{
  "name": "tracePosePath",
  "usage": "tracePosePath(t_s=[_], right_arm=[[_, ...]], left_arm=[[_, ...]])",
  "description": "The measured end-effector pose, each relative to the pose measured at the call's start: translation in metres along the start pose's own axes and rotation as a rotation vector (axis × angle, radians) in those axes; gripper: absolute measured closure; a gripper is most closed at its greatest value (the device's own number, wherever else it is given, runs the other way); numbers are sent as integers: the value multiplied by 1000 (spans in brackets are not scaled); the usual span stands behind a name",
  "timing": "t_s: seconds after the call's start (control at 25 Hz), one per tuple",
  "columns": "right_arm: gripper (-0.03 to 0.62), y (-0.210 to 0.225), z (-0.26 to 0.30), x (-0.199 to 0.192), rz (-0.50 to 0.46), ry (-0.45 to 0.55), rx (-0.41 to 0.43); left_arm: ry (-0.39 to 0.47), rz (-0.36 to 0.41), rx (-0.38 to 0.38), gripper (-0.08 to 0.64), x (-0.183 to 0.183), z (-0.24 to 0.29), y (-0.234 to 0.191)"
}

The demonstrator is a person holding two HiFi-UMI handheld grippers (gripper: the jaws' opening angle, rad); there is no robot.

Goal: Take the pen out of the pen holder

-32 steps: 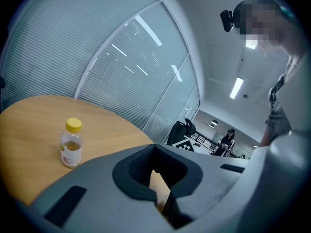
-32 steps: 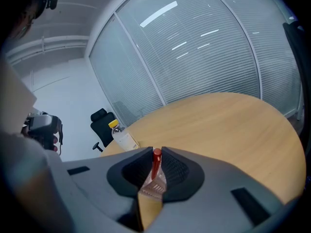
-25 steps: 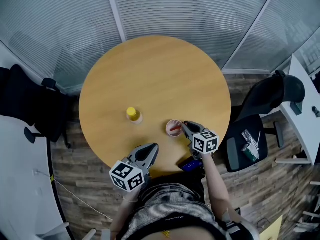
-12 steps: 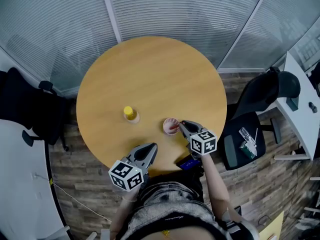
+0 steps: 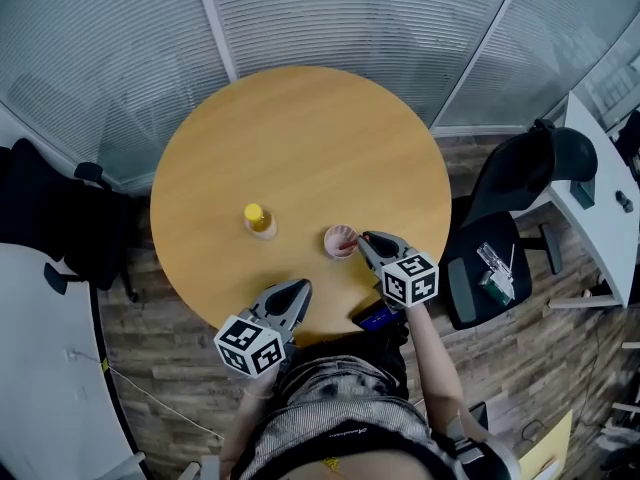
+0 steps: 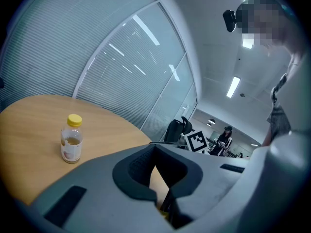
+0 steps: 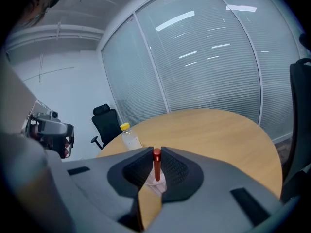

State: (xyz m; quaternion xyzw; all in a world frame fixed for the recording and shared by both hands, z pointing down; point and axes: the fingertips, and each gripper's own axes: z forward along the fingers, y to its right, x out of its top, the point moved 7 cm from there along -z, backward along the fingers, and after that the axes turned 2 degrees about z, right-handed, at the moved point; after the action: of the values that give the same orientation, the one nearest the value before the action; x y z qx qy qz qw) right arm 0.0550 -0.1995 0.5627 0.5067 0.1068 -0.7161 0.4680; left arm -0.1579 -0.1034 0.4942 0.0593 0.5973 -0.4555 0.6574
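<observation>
Two hand-held grey grippers show low in the head view, over a round light-wood table (image 5: 300, 138). Tips of the right gripper (image 5: 366, 238) are at a small pale-pink translucent pen holder (image 5: 339, 241), just right of frame centre. Lower centre, the left gripper (image 5: 300, 288) hangs at the near table edge, well apart from the holder. A clear plastic bottle with a yellow cap (image 5: 257, 218) stands left of the holder, apart from it. At the table's near rim lies a blue object (image 5: 378, 317); can't tell what it is.

Left gripper view: tongs pressed together, nothing between them. Bottle upright at frame left.

Right gripper view: a slim red pen (image 7: 156, 165) stands upright at frame centre. The dark ribbed pads (image 7: 136, 171) sit tight on both sides of it, so it looks pinched just under its cap. Its lower end is in the holder, seen below the pads.

Judgement: grasp step in hand, pen not yet out. The next move calls for a straight lift along the pen's axis with a firm grip. The holder looks light, with nothing bracing it, and may ride up or tip.
</observation>
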Motion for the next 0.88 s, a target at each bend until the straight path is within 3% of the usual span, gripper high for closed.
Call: tracePosePath(t_s=[0.88], right_arm=[[532, -51, -60, 72, -223, 132, -50]], left_arm=[[-7, -8, -4, 557, -5, 2, -2]])
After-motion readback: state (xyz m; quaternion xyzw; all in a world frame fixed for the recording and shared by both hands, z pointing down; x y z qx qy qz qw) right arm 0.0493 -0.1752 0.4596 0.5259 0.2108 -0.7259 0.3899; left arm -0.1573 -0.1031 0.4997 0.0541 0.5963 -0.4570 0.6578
